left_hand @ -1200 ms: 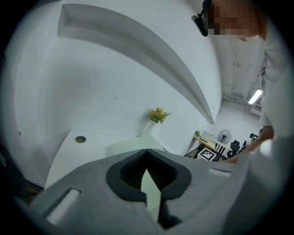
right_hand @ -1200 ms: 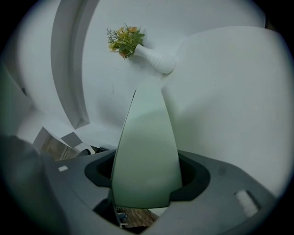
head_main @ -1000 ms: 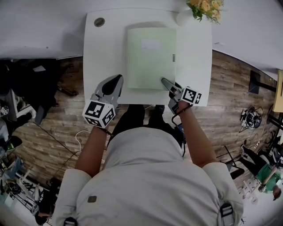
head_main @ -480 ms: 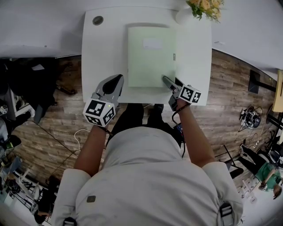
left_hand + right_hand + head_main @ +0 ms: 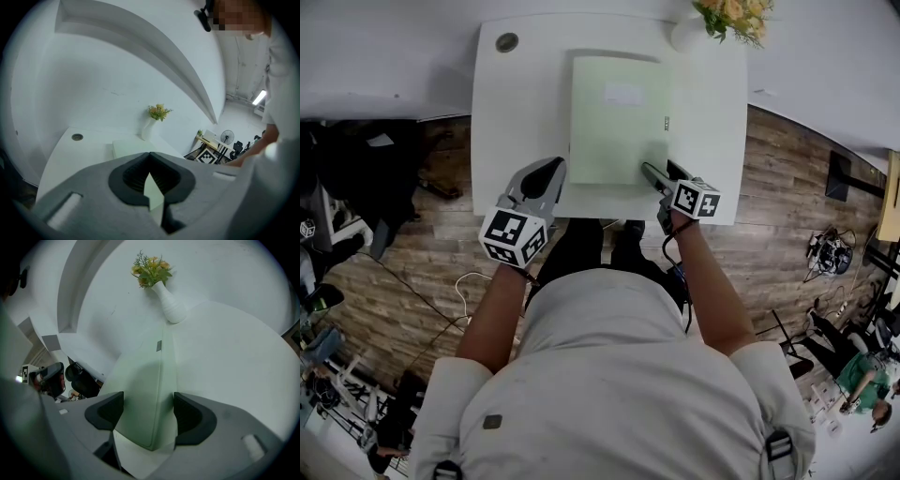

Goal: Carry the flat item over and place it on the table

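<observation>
A pale green flat folder (image 5: pixel 619 117) lies on the white table (image 5: pixel 520 112), its long side pointing away from me. My right gripper (image 5: pixel 654 175) is at the folder's near right corner. In the right gripper view the folder (image 5: pixel 145 394) lies with that corner between the wide-apart jaws of the right gripper (image 5: pixel 149 413); the jaws are closing and the pads are clear of it. My left gripper (image 5: pixel 548 173) hovers shut over the table's near edge, left of the folder. The left gripper (image 5: pixel 150 154) holds nothing, and the folder (image 5: pixel 129 147) lies beyond it.
A white vase (image 5: pixel 689 36) with yellow flowers stands at the table's far right corner, close to the folder's far end. A round cable hole (image 5: pixel 506 42) is at the far left corner. Wooden floor surrounds the table, with clutter to the left and right.
The right gripper has edged slightly left and forward at the folder's near right corner. The left gripper has barely moved. The folder stays flat on the table.
</observation>
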